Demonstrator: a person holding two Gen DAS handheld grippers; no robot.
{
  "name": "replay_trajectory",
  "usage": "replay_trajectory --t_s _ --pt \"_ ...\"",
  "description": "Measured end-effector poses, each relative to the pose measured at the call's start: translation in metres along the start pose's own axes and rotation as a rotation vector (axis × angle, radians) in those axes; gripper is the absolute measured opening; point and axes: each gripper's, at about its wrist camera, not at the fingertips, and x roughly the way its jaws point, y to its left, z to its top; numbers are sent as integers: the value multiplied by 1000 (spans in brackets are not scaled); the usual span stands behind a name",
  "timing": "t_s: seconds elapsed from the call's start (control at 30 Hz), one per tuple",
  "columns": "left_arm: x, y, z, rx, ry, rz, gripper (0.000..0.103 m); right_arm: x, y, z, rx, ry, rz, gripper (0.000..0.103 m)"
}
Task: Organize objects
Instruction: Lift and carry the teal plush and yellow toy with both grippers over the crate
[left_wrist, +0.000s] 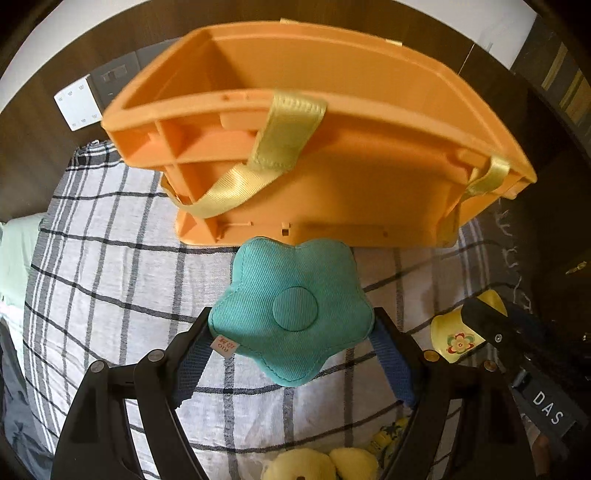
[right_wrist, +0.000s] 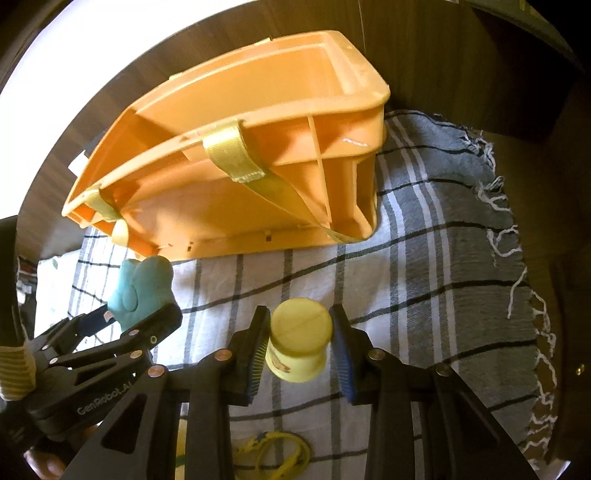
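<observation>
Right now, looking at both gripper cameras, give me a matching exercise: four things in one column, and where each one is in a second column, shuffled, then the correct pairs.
Things
1. teal flower cushion
2. yellow cup
3. orange basket
4. checked cloth

Places
A. spread under everything
B. between the fingers of the right gripper
C. standing on the cloth beyond both grippers, nothing visible inside
D. between the fingers of the left gripper

Pairs: 1-D, 2-B, 3-C, 4-A
</observation>
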Motion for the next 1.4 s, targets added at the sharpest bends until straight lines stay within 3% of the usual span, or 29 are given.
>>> replay_trajectory --t_s 0.6,1.4 --pt "-65 5 15 -50 -102 1 82 -44 26 11 -115 -93 -18 33" --pt "-119 10 43 -73 -242 3 82 -94 58 36 -252 -227 -43 33"
